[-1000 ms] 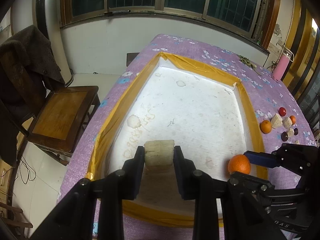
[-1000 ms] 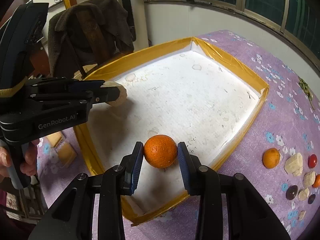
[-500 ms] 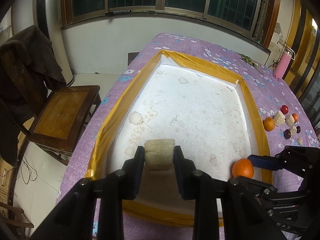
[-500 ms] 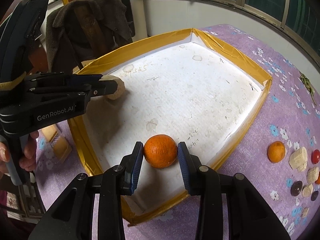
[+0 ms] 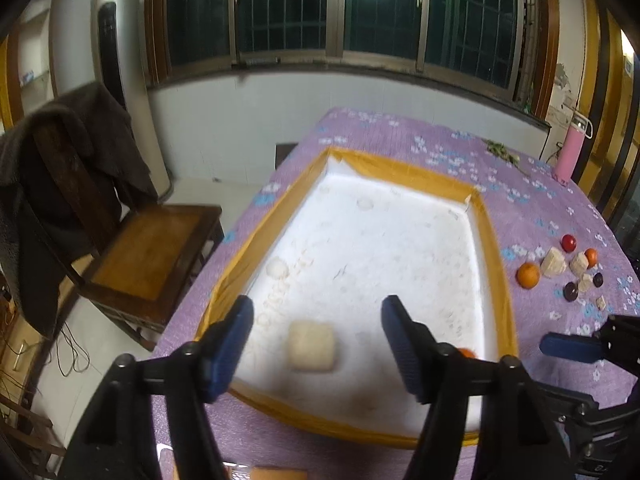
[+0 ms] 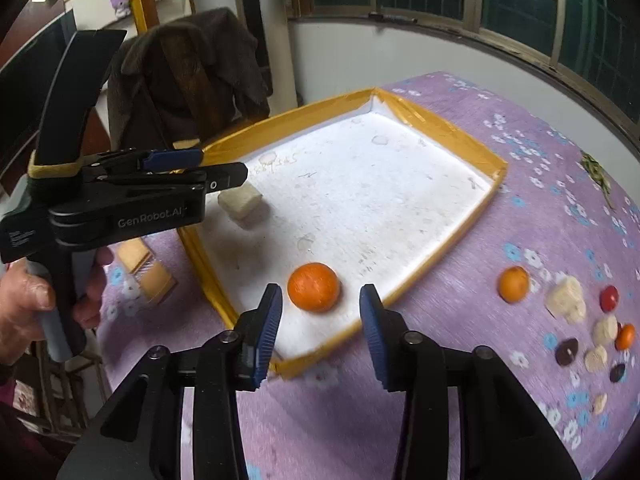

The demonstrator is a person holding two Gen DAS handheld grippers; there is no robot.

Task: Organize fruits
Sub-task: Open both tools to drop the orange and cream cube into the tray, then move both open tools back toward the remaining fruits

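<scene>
A white tray with a yellow taped rim (image 5: 304, 184) (image 6: 472, 148) lies on the purple flowered table. A pale beige fruit chunk (image 5: 312, 345) (image 6: 239, 201) rests on the tray floor near its front edge. My left gripper (image 5: 316, 348) is open and raised above the chunk, apart from it. An orange (image 6: 314, 287) lies in the tray's near corner; in the left wrist view only a sliver (image 5: 466, 353) shows. My right gripper (image 6: 320, 320) is open just behind the orange, not touching it.
A cluster of loose fruits lies on the cloth right of the tray: a small orange (image 5: 528, 275) (image 6: 513, 284), beige chunks (image 6: 566, 300), red (image 6: 610, 298) and dark pieces. A wooden chair with a dark coat (image 5: 132, 248) stands left. A pink bottle (image 5: 570, 158) stands far right.
Both grippers opened and pulled back upward. The beige chunk dropped from the left gripper and the orange from the right; both now rest on the tray floor.
</scene>
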